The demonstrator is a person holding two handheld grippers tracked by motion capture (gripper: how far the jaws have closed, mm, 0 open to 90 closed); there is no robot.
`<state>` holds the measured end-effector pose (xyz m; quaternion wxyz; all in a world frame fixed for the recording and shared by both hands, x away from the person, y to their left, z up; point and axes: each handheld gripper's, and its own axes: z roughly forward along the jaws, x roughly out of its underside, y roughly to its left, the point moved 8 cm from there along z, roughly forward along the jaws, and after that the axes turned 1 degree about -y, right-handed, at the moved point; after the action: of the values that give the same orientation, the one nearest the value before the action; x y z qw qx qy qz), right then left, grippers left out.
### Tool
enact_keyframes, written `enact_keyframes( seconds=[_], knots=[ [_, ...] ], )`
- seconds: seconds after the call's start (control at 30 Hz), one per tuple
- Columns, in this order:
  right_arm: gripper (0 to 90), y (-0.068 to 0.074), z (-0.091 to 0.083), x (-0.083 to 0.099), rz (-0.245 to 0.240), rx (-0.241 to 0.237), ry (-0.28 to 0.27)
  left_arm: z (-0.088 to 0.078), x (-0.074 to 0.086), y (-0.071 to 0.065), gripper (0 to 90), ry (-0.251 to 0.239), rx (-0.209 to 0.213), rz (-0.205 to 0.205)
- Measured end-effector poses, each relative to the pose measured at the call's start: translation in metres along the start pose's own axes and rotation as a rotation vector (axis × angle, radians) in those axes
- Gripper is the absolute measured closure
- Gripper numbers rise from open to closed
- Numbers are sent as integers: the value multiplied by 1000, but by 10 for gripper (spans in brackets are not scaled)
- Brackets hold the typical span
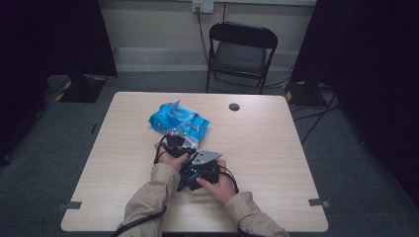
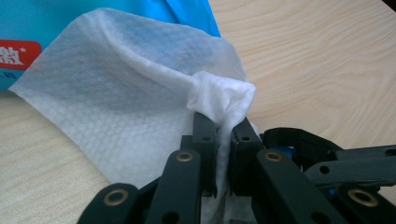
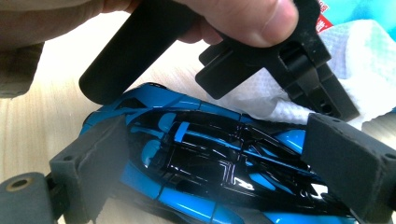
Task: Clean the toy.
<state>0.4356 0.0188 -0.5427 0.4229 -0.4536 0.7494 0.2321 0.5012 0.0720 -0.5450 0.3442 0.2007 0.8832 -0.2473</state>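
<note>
Left fingers [image 2: 205,135]: pinching a bunched corner of the white wipe [image 2: 116,88], clamped tight on it.
Right fingers [image 3: 93,158]: gripping the blue and black toy car [image 3: 205,163] by its two sides.
Wipe: spreading out from the pack [image 1: 179,120], lying just behind the car.
Car: sitting low over the table [image 1: 276,148], near the person's edge.
Left hand [image 1: 173,159]: resting beside the right gripper [image 1: 200,165].

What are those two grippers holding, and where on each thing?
The left gripper pinches a white wipe by a bunched corner; the right gripper clamps a blue toy car across its sides.
</note>
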Motion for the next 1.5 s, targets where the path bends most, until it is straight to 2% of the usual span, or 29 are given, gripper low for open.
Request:
enact_keyframes(
  seconds=[0.17, 0.47, 0.57, 0.8, 1.03, 1.37, 1.5],
  knots=[
    [69, 0, 0, 0, 0, 0, -2, -2, 5, 1, 846, 11, 19, -26],
    [68, 0, 0, 0, 0, -1, 2, -9, 11, 4, 844, 56, 0, 3],
    [69, 0, 0, 0, 0, 0, 1, -13, 15, 4, 845, 75, -13, 33],
    [69, 0, 0, 0, 1, -1, 3, -21, 21, 6, 845, 96, -10, 48],
    [69, 0, 0, 0, 0, -1, 3, -34, 30, 10, 847, 120, 3, 37],
    [69, 1, 0, -1, -1, -2, 7, -50, 41, 15, 846, 120, -6, 33],
    [69, 3, 1, -1, -3, -8, 5, -56, 43, 16, 842, 119, -16, 45]
  ],
)
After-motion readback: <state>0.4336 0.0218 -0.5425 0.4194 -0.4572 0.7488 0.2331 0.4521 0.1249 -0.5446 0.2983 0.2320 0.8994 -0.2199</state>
